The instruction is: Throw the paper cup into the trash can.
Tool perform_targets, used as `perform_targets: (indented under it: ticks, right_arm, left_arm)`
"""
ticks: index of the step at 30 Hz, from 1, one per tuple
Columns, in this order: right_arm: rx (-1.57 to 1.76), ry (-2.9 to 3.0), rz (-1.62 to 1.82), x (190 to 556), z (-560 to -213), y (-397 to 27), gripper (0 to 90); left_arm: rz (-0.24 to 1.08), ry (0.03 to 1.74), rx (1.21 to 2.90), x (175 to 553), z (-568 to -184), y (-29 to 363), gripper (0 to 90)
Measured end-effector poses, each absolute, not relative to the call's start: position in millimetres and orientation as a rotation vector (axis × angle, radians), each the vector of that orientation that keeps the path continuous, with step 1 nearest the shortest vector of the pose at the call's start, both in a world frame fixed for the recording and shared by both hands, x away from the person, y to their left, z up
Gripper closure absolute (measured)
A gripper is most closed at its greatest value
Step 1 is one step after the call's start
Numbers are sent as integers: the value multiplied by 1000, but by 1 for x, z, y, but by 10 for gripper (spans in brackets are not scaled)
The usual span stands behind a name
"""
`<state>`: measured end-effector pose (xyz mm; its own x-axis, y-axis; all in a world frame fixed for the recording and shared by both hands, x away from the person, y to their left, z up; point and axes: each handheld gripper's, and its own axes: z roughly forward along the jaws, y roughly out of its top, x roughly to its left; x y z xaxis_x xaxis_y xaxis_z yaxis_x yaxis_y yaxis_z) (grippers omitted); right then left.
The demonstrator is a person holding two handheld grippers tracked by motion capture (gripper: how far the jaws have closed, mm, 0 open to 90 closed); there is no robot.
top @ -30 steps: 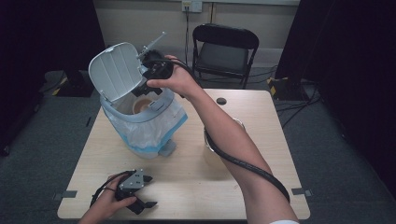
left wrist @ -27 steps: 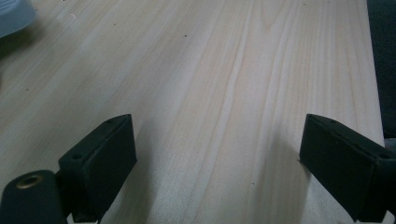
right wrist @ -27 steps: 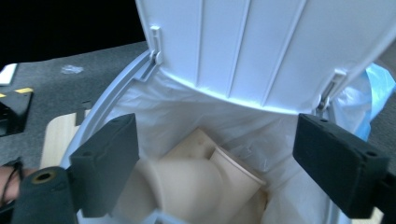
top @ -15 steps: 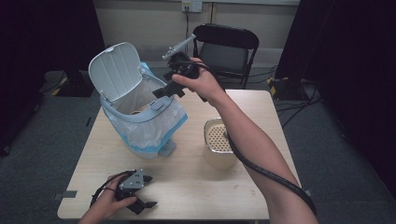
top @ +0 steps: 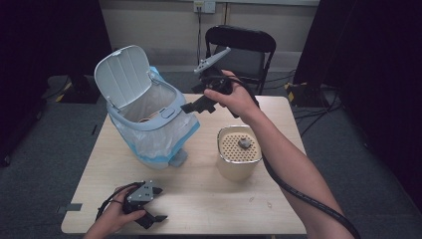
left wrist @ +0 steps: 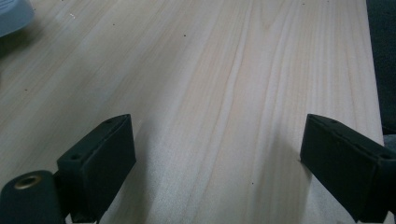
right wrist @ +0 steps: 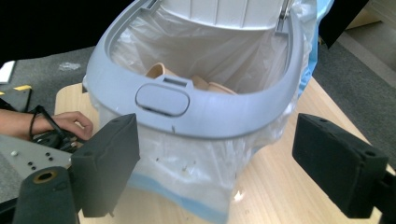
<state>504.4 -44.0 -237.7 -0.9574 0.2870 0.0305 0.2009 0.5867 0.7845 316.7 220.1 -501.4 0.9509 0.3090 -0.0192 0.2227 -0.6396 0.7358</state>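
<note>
A grey-blue bin (top: 149,124) stands at the table's back left with its lid (top: 122,74) swung up and a clear liner bag hanging over its sides. Tan paper cups (right wrist: 161,71) lie inside it. My right gripper (top: 195,105) hangs in the air just right of the bin's rim (right wrist: 201,116), aimed at it. Its jaws have just been opening, stand wide, and hold nothing. My left gripper (top: 159,204) rests on the table's front left, open, with bare wood between its jaws (left wrist: 217,163).
A beige canister (top: 239,159) with a perforated top stands right of the bin, a small dark thing (top: 244,144) on it. A black folding chair (top: 239,42) stands behind the table. The hand with the left gripper (right wrist: 70,122) shows past the bin.
My right gripper has drawn back from over the bin's mouth to the right of the rim, so my arm no longer hides the beige canister. The left gripper has stayed where it was.
</note>
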Motion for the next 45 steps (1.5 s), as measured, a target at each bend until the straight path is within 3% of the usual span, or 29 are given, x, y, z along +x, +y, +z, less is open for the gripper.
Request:
perform_targets:
  ticks: [45]
  right_arm:
    - [461, 2678, 1335, 450, -291, -132, 144]
  left_arm:
    - [138, 377, 2279, 316, -502, 220, 95]
